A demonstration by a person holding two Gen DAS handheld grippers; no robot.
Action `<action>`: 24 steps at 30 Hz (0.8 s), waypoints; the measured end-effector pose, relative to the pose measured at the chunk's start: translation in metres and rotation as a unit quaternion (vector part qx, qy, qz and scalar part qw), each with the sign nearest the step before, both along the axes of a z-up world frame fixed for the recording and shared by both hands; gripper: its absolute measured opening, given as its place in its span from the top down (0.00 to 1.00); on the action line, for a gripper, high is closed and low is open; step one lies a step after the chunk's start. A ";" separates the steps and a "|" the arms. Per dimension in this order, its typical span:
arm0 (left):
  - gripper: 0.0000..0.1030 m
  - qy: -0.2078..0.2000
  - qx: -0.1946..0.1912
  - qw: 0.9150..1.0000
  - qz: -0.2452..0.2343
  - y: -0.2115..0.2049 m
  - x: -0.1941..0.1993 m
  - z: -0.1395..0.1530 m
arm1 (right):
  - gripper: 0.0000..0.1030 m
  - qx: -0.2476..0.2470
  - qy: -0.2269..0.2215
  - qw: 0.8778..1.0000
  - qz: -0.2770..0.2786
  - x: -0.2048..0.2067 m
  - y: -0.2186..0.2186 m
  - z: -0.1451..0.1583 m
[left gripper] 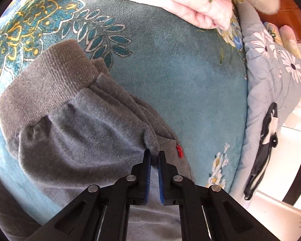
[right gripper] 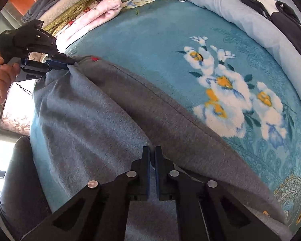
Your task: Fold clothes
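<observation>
A grey fleece garment (left gripper: 74,120) with a ribbed band (left gripper: 46,76) and a small red tag (left gripper: 179,150) lies on a teal flowered blanket (left gripper: 180,76). My left gripper (left gripper: 154,154) is shut on a pinched fold of its edge. In the right wrist view the garment (right gripper: 114,108) stretches from the left gripper (right gripper: 67,64), at the upper left, down to my right gripper (right gripper: 152,150), which is shut on its cloth near the lower edge.
Folded pink, beige and olive clothes (right gripper: 86,14) are stacked at the bed's far end. A grey-blue flowered quilt (left gripper: 271,84) with a black-and-white garment (right gripper: 275,8) lies along the side. A person's hand (right gripper: 0,80) holds the left gripper.
</observation>
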State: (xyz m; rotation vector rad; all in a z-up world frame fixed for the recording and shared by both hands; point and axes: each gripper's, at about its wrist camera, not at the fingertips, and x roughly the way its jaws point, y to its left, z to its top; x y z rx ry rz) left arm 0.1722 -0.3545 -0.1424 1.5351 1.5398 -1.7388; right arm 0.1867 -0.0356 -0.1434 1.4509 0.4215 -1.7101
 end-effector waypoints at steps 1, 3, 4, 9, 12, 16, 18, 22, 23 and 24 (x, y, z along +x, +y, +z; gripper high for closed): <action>0.93 0.013 0.001 1.000 0.000 -0.002 0.003 0.007 | 0.98 -0.006 0.003 1.000 -0.001 0.001 0.003 0.004; 0.93 0.040 0.002 0.999 -0.001 -0.005 0.008 0.022 | 0.98 -0.021 0.017 1.000 -0.009 -0.001 0.008 0.018; 0.93 0.052 0.002 0.999 -0.002 -0.007 0.010 0.029 | 0.98 -0.029 0.026 0.999 -0.015 -0.004 0.009 0.025; 0.93 0.051 -0.017 0.998 -0.020 -0.012 -0.022 0.016 | 0.98 -0.018 0.045 0.998 -0.047 -0.033 -0.007 0.029; 0.90 0.039 -0.030 0.996 -0.074 -0.012 -0.041 0.003 | 0.98 0.018 0.030 0.997 -0.073 -0.049 -0.013 0.010; 0.69 0.054 -0.043 0.990 -0.125 -0.004 -0.045 0.012 | 0.97 0.012 0.014 0.993 -0.114 -0.054 0.005 0.007; 0.53 0.066 -0.042 0.987 -0.141 0.010 -0.036 0.016 | 0.92 0.006 0.017 0.990 -0.138 -0.054 0.019 0.013; 0.47 0.087 -0.044 0.979 -0.179 0.053 -0.009 0.018 | 0.81 -0.024 0.022 0.970 -0.239 -0.053 0.087 0.036; 0.47 0.092 -0.044 0.977 -0.188 0.064 -0.002 0.019 | 0.71 -0.028 0.028 0.959 -0.280 -0.050 0.119 0.042; 0.47 0.097 -0.044 0.975 -0.197 0.075 0.005 0.019 | 0.68 -0.025 0.037 0.945 -0.325 -0.046 0.153 0.047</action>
